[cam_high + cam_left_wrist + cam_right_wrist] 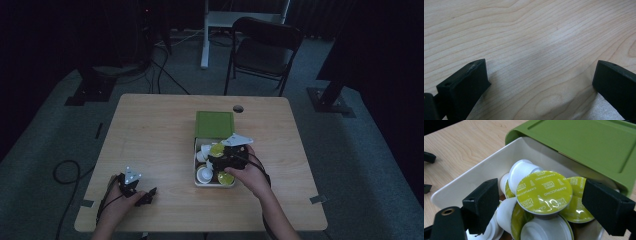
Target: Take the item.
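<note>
A white tray (195, 172) slid partway out of a green box (215, 124) holds several coffee capsules with yellow-green foil lids. My right gripper (216, 159) hovers over the tray. In the right gripper view, my right gripper (541, 191) is open, its jaws standing either side of the topmost capsule (544, 192) with gaps on both sides. That capsule lies tilted on other white capsules (521, 173) inside the tray (474, 180), under the green box (584, 142). My left gripper (149, 194) rests near the table's front left, and in its own view it (540, 67) is open over bare wood.
The wooden table (150, 135) has a cable hole (238, 108) behind the green box. A black chair (265, 50) stands beyond the far edge. A cable (67, 172) trails on the floor at the left. The room is dim.
</note>
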`<state>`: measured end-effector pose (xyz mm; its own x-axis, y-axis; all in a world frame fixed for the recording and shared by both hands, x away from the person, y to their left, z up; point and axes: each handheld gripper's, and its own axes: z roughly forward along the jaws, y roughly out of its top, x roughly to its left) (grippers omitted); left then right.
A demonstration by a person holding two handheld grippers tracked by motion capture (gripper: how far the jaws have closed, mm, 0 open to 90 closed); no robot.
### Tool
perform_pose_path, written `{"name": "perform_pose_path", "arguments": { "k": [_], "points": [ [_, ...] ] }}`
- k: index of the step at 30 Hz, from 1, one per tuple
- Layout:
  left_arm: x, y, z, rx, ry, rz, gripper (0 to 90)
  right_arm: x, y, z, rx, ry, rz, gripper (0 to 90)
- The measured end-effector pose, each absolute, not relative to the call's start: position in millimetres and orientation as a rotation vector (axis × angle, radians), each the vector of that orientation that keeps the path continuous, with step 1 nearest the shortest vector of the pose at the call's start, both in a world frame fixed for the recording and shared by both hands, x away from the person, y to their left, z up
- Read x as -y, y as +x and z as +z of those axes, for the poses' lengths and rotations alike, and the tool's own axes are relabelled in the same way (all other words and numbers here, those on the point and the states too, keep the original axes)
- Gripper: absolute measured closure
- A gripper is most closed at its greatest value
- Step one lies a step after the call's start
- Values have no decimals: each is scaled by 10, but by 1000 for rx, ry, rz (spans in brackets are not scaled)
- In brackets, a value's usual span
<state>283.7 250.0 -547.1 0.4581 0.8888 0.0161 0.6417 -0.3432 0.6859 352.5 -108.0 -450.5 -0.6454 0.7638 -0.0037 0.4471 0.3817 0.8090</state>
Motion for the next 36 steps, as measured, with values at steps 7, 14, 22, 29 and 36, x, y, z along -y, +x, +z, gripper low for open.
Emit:
{"name": "perform_pose_path", "arguments": {
  "k": [7,14,22,29,36],
  "points": [
    [-2501,2837,-5470,-1270,2101,522,4,1016,3573,-4549,-2288,1038,1091,161],
    [-2500,2837,-5471,-1270,2100,522,4,974,3610,-4588,-2305,1021,1049,220],
    [-2500,2837,-5471,-1270,2099,523,4,954,3622,-4591,-2319,1004,1022,295],
    [-2500,2837,-5471,-1271,2098,522,4,973,3637,-4584,-2324,999,1030,376],
    [-2502,2838,-5470,-1268,2102,525,4,1005,3624,-4517,-2329,981,1049,379]
  ]
}}
